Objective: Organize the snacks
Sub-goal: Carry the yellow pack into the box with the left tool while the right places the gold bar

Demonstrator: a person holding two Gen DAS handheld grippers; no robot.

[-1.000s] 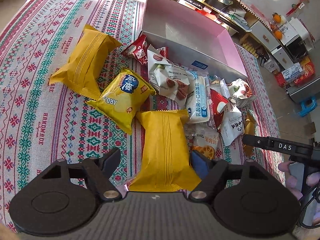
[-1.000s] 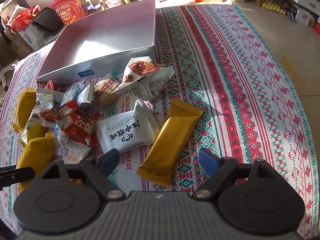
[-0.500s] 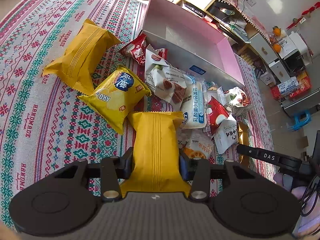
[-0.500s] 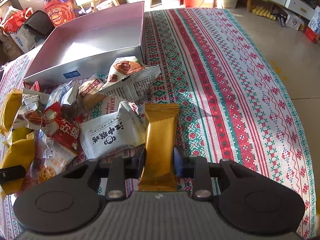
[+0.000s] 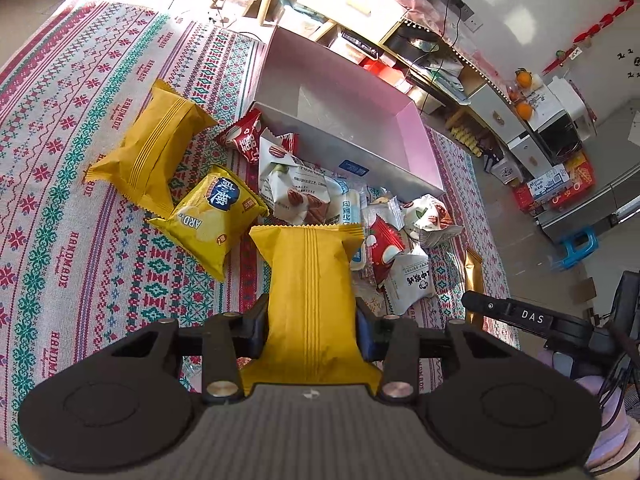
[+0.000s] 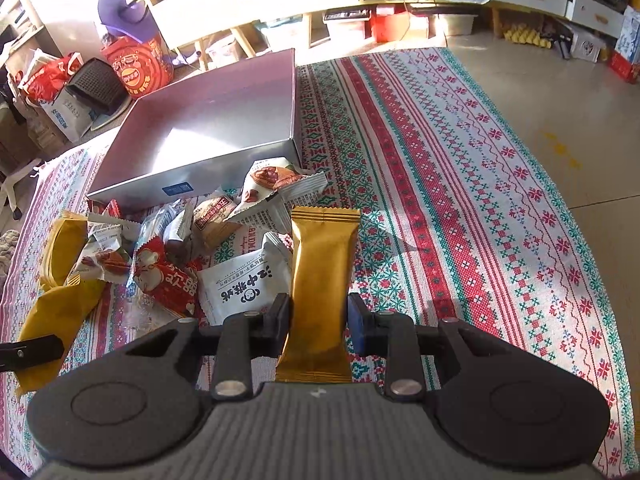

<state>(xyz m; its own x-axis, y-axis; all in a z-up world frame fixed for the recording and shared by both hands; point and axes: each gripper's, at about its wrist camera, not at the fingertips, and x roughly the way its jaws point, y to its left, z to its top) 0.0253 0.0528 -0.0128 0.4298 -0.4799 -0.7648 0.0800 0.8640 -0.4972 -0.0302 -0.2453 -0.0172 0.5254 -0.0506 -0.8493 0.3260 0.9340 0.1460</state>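
Note:
My left gripper (image 5: 312,330) is shut on a plain yellow snack bag (image 5: 310,288) and holds it lifted above the patterned cloth. My right gripper (image 6: 318,320) is shut on a long gold snack bar (image 6: 320,276), also raised. The pink-lined silver box (image 5: 348,96) stands open and empty beyond the pile; it also shows in the right wrist view (image 6: 208,124). Loose snacks lie in front of it: a second yellow bag (image 5: 154,148), a yellow chip bag (image 5: 210,216), white packets (image 6: 244,284) and red packets (image 6: 168,280).
The woven patterned cloth (image 6: 460,184) covers the floor. Shelves, drawers and storage boxes (image 5: 532,128) line the far side. A red bag and a dark basket (image 6: 96,84) stand behind the box. The right gripper's finger (image 5: 516,314) shows at the left view's right edge.
Both grippers closed on their snacks, the left on the yellow bag and the right on the gold bar, then lifted them off the cloth.

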